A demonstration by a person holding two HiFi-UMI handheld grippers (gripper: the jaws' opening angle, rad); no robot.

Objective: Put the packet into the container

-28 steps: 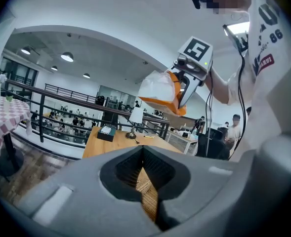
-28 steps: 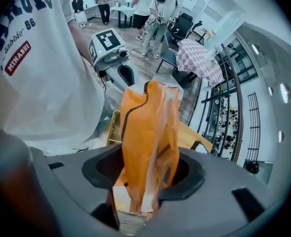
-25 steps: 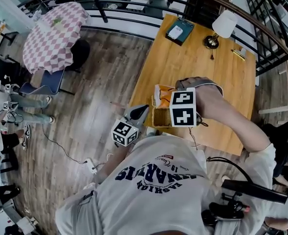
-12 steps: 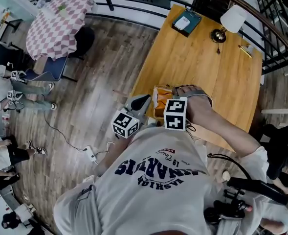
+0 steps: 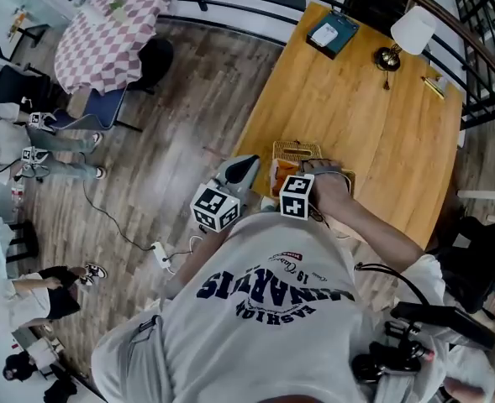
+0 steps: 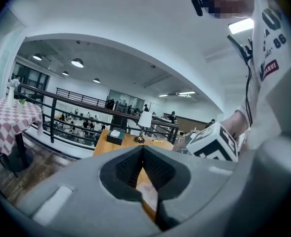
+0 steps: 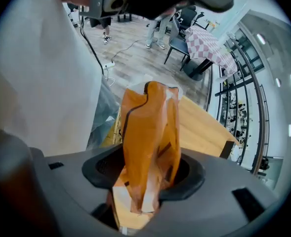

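Observation:
The orange packet [image 7: 150, 132] hangs upright between the jaws of my right gripper [image 7: 144, 181], which is shut on its upper end and points straight down. In the head view the packet [image 5: 279, 175] shows just left of that gripper's marker cube [image 5: 296, 196], at the near left corner of the wicker basket [image 5: 297, 149] on the wooden table [image 5: 373, 124]. Whether the packet touches the basket I cannot tell. A strip of wicker [image 7: 113, 127] shows beside the packet. My left gripper [image 5: 244, 166] hovers off the table's left edge, fingertips together, holding nothing.
At the table's far end stand a white lamp [image 5: 413, 30] and a teal box [image 5: 331, 34], with a pen [image 5: 436, 86] near the right edge. A black railing [image 5: 230, 23] runs behind. A checked table [image 5: 113, 23] and people are at the left.
My right gripper has come down with the packet towards the basket. The left gripper has stayed beside the table's edge.

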